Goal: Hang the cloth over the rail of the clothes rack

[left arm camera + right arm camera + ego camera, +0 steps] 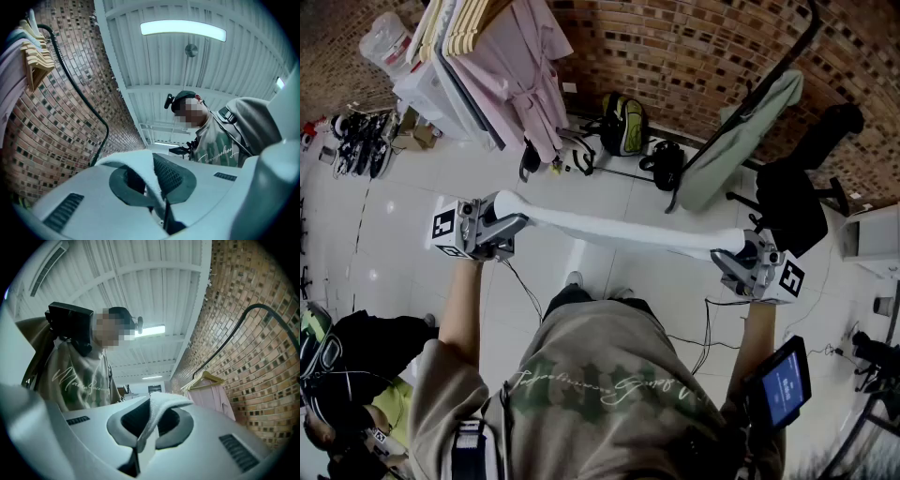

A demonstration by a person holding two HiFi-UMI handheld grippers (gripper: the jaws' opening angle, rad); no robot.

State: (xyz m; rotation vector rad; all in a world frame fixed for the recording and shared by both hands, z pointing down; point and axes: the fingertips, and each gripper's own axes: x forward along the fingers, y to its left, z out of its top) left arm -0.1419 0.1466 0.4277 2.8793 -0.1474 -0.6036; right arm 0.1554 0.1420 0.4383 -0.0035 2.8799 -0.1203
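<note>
tan short-sleeved shirt with pale cursive script; pale grey left gripper and right gripper, each bearing a black-and-white marker cube; thin black cables.

We are pinching the white cloth in our left gripper; its jaws are pressing together on a fold that is bulging up above the dark pads. The gripper is pointing upward at a brick wall, where a black rack rail is curving down past wooden hangers carrying pale pink garments. A long ceiling lamp is glowing overhead. At right, a person in a grey-green printed shirt is leaning in.
</note>
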